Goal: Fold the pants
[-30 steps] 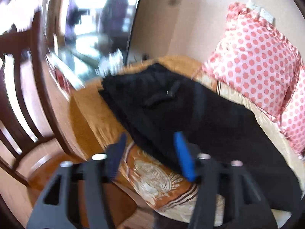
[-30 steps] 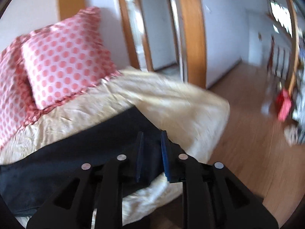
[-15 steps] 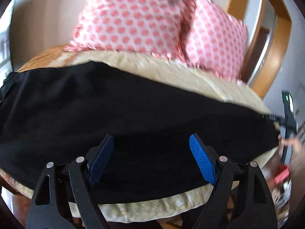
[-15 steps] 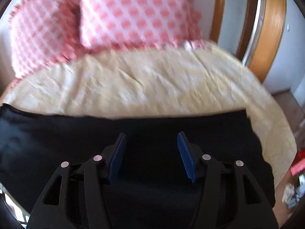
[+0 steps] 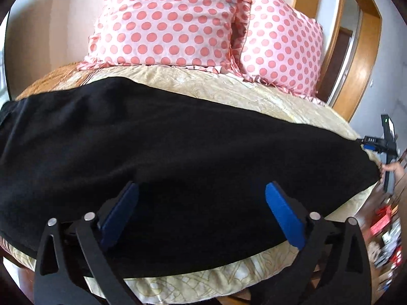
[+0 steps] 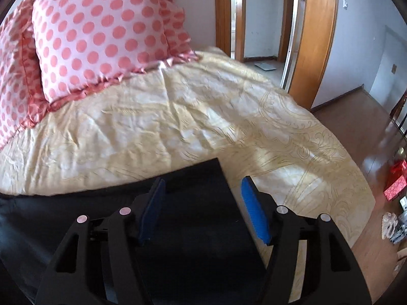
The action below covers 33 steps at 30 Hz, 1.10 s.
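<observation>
While both claws hung open and empty, left claw (image 5: 201, 203) above mid-cloth and right claw (image 6: 201, 203) above the leg end, the pants (image 5: 178, 139) lay flat beneath them on the bed (image 6: 178, 117). Cross-folds seemingly remained. Pillows (image 5: 165, 20) stood beyond.

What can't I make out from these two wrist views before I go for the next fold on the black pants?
- Waistband end of the black fabric pants: cut off by the left edge of the left wrist view.
- Near edge of the pants: covered by the left tongs and right tongs, both open.
- How many layers are stacked: dark cloth shows no seams.
- Clutter on the wooden floor: blurred, at the rim.
</observation>
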{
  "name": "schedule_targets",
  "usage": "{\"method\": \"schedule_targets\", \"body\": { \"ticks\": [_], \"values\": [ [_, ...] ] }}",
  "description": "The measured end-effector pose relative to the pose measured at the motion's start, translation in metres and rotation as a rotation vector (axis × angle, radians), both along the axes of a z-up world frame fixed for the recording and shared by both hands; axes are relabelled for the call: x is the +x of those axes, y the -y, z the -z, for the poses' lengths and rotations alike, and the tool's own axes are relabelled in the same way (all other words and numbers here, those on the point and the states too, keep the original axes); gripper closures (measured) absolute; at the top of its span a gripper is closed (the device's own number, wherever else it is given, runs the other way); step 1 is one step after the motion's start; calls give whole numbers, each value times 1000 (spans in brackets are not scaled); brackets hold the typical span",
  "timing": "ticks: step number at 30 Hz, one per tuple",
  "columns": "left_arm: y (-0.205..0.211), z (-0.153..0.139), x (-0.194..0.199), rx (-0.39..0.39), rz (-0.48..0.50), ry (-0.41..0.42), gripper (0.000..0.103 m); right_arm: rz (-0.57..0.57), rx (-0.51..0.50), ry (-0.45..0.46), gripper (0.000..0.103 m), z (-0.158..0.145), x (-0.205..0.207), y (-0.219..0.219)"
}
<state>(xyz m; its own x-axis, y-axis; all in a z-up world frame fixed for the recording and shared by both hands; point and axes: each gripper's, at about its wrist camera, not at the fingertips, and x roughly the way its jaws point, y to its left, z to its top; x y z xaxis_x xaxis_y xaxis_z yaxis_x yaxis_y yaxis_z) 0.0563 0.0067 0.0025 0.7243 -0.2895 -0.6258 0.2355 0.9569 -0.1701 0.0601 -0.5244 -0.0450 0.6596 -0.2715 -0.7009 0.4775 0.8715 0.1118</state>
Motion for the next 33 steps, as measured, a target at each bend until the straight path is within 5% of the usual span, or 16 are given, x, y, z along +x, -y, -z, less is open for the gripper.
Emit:
{"method": "schedule_targets", "body": {
  "ticks": [4, 5, 7, 13, 21, 23, 25, 33],
  "values": [
    [6, 2, -1, 47, 0, 15, 2, -54, -21, 7, 52, 6, -3, -5],
    [7, 3, -2, 52, 1, 18, 2, -50, -36, 15, 69, 6, -5, -5],
    [9, 4, -1, 74, 2, 22, 2, -43, -30, 46, 82, 4, -10, -3],
    [15, 5, 3, 117, -7, 25, 2, -43, -113, 98, 90, -6, -10, -9],
    [16, 4, 5, 125, -17, 28, 2, -18, -153, -44, 85, -3, 14, -3],
    [17, 5, 4, 134, -17, 34, 2, 24, -128, -64, 55, -4, 6, 1],
    [17, 5, 4, 135, -16, 39, 2, 66, -88, -20, 43, -7, -19, 2],
    [15, 6, 1, 126, 4, 51, 2, 157, 13, 30, 43, 24, -99, -22]
  ]
}}
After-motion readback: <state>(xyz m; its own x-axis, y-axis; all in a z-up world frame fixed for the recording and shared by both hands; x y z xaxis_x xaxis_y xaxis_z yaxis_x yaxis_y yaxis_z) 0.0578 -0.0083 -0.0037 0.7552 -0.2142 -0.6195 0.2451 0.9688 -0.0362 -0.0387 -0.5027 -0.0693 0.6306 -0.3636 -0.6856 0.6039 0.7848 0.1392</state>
